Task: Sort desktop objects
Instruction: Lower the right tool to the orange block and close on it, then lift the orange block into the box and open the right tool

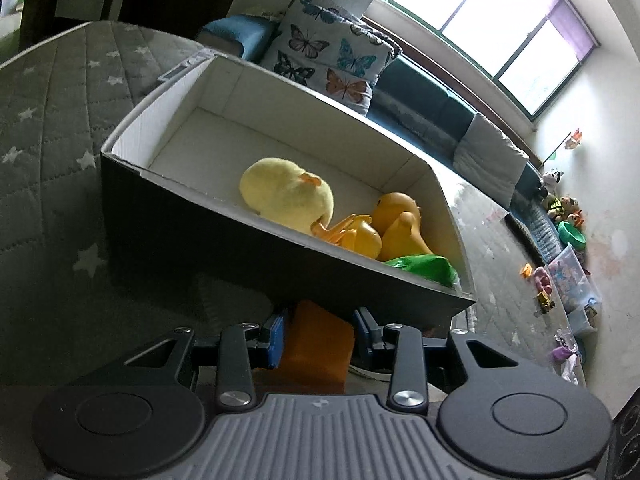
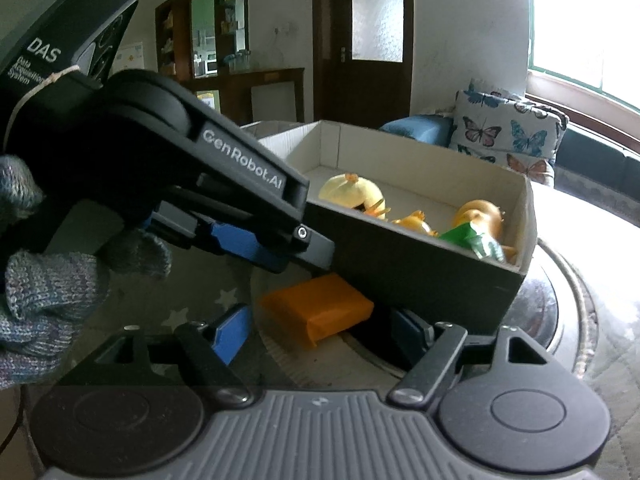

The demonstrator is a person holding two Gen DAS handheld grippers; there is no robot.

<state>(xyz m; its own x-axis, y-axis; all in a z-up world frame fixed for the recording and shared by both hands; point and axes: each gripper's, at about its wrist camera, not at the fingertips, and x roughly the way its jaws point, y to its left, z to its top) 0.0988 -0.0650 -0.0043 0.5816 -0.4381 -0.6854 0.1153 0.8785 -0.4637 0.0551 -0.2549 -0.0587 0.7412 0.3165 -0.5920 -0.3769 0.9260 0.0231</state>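
An orange block (image 1: pixel 316 340) lies on the table just in front of a dark box (image 1: pixel 208 220) with a white inside. My left gripper (image 1: pixel 319 334) is open with its blue pads on either side of the block, not closed on it. The box holds a yellow plush chick (image 1: pixel 286 194), orange plastic ducks (image 1: pixel 394 224) and a green item (image 1: pixel 426 266). In the right wrist view my right gripper (image 2: pixel 320 334) is open, its fingers either side of the orange block (image 2: pixel 316 310). The left gripper (image 2: pixel 248 244) hangs above that block. The box (image 2: pixel 420 272) stands behind.
A grey star-patterned cloth (image 1: pixel 52 152) covers the table. A round dark mat (image 2: pixel 560 304) lies under the box. A butterfly cushion (image 1: pixel 332 52) and a blue sofa (image 1: pixel 424 96) stand behind. Toys (image 1: pixel 560 280) lie on the floor at right.
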